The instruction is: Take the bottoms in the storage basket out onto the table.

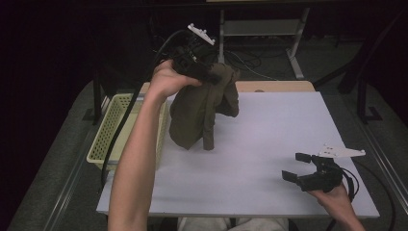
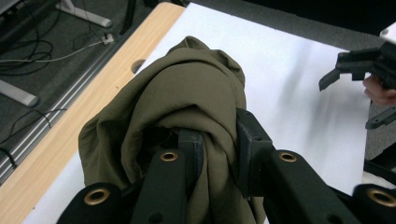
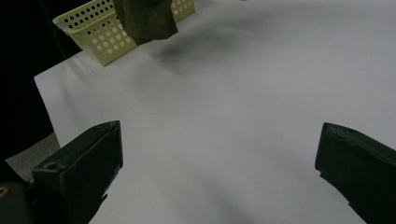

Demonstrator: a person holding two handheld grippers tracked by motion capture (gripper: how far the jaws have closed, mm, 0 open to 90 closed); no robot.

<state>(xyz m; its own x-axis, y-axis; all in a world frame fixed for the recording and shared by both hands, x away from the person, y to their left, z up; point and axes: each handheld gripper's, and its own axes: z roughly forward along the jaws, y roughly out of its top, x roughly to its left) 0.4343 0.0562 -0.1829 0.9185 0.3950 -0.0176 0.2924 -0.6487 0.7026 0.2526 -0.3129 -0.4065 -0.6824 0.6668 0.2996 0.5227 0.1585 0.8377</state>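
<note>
Leftmost, the basket point(image 1: 108, 134) sits at the bench point(image 1: 269, 144) edge. Upper centre, my left gripper point(image 1: 204, 72) jaws clamp the olive cloth point(image 1: 199, 113), hanging beside the basket. Lower right, my right gripper point(image 1: 296, 167) jaws gape, empty.

Worktop point(image 1: 269, 144) is covered by white sheet; perforated yellow basket point(image 1: 113, 127) is set at its edge, below the raised left fingers point(image 2: 252, 140).

A dim room is seen, with grey floor point(image 1: 57, 168) around the white-topped counter point(image 1: 269, 144). Cables point(image 1: 250, 65) are trailed beneath a pale desk frame point(image 1: 293, 43) behind it.
</note>
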